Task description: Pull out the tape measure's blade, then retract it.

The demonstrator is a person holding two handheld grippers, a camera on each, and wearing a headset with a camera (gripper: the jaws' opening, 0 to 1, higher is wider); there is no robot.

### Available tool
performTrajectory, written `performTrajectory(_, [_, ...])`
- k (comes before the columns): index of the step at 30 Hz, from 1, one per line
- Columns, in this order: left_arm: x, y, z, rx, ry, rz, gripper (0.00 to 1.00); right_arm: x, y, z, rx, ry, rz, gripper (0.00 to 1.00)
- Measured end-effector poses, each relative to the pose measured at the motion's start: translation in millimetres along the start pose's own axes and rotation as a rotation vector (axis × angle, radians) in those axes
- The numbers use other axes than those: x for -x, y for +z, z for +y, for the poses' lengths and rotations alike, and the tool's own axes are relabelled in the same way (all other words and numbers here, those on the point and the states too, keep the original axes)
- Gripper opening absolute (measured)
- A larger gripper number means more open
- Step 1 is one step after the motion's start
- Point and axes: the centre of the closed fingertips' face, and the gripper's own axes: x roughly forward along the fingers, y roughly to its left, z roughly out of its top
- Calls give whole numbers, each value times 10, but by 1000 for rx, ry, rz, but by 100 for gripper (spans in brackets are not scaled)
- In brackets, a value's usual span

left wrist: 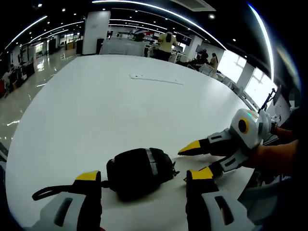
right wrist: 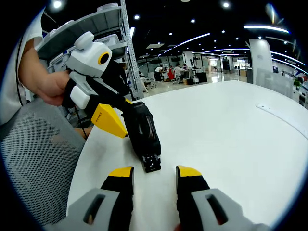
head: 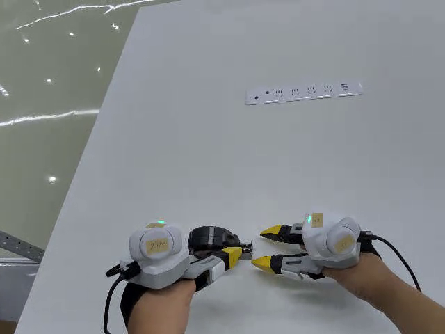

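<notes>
A black tape measure (head: 207,238) lies on the white table (head: 229,153) near its front edge. My left gripper (head: 222,245) is open and straddles the case. In the left gripper view the tape measure (left wrist: 139,171) sits between the yellow fingertips (left wrist: 88,176) without clear contact. My right gripper (head: 266,246) is open, its tips pointing left at the tape measure from a short gap away. In the right gripper view the blade's hook end (right wrist: 152,166) lies just ahead of my right gripper (right wrist: 155,172), with nothing between the fingers. A thin black strap (left wrist: 50,192) trails from the case.
A white power strip (head: 304,92) lies flat far back on the table. The table's left edge (head: 90,139) drops to a glossy floor. A grey mesh chair (right wrist: 38,163) stands by the table's near side.
</notes>
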Motion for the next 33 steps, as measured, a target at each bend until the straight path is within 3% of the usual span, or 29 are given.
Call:
performTrajectory(6, [52,-35,25,-17,-19,-4,70,125,96,-6,-8,-29,-20,37])
performTrajectory(9, [84,-21,-25,-37,-49,-14,71,181,123,-1,-7,-44,-21,39])
performTrajectory(16, [176,56,-4,-61,-77,-44,71,330,202,-15,-12,-75,-27,42])
performTrajectory(22, [222,15,-41,-121,-113,-31,71,485,268,-48,-8,-108,-30,46])
performTrajectory(33, [356,15,-51,-170,-175,-50,73,701,300,-26,-13,-160,-10,52])
